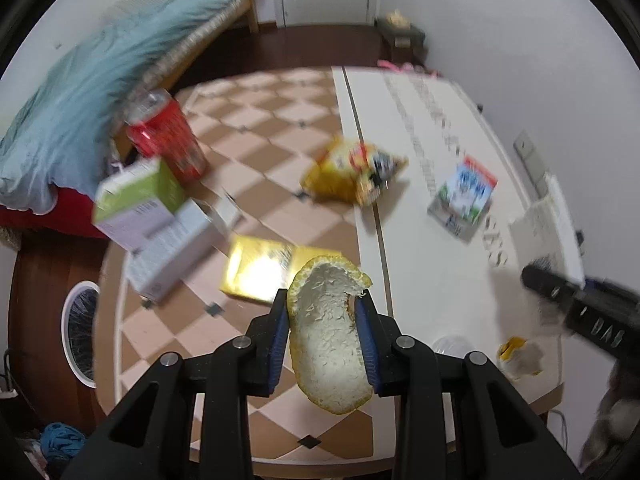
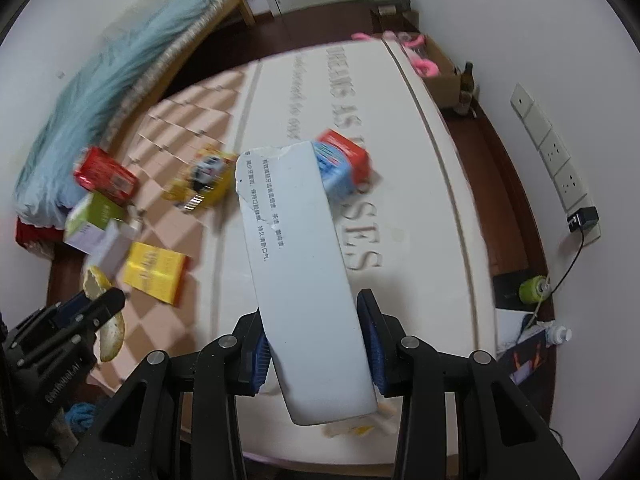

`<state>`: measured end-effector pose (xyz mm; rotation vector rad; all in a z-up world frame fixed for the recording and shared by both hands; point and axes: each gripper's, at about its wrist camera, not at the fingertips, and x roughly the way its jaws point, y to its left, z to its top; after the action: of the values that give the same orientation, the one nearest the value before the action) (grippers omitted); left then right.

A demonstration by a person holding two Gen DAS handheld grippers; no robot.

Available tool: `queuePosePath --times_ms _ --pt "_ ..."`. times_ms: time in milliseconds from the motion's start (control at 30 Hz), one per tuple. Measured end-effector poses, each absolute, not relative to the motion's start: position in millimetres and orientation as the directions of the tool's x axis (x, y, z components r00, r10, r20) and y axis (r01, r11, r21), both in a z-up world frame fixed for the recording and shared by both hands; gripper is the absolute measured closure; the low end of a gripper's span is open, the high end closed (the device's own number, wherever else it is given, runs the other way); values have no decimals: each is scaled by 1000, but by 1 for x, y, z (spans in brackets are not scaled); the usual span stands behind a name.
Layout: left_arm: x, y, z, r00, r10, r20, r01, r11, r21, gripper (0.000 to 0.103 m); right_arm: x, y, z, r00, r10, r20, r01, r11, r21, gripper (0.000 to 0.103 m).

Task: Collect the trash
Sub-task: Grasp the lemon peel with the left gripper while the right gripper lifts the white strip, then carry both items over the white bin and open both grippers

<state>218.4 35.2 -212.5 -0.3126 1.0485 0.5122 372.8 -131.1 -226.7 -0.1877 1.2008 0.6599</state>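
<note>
The left gripper (image 1: 322, 334) clamps a citrus peel (image 1: 328, 336), pith up, long axis running near-to-far, while the right gripper (image 2: 316, 350) clamps a torn white carton (image 2: 304, 276) printed with Chinese text, pointing far over the table (image 2: 420, 200) lettered "DREAMS AS".

A bed with a rumpled pale blue blanket (image 2: 120, 60) stood along the far left wall. A white table (image 2: 400, 208), part checkered in tan and cream, filled the middle. On the right wall hung a strip of power sockets (image 2: 554, 152) with a black plug (image 2: 584, 216). A cardboard box (image 2: 444, 68) holding pink items sat on the dark wooden floor (image 1: 320, 46)
</note>
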Motion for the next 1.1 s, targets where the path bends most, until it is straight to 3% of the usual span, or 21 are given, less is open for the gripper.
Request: queuePosePath --times_ms 333,633,767,900,1000,1100 --pt "151 89 -109 524 343 -780 -604 795 -57 74 295 -76 -154 197 551 -811 -643 697 317 62" --pt "28 194 -78 504 428 -750 -722 686 -94 75 172 59 -122 51 660 -749 -787 488 377 62" --pt "-39 260 -95 439 468 -767 -800 592 -97 75 109 142 -142 -52 637 -769 -828 403 390 62" --pt "-98 334 -145 366 452 -814 -868 482 -123 75 57 219 -182 -123 582 -804 -850 357 389 62" --pt "-124 380 -188 330 397 -856 -896 418 -152 75 26 283 -233 -193 508 -840 -850 342 402 62" --pt "-145 423 -238 244 374 -895 -927 362 -101 75 6 335 -288 -250 428 -868 -840 350 415 62"
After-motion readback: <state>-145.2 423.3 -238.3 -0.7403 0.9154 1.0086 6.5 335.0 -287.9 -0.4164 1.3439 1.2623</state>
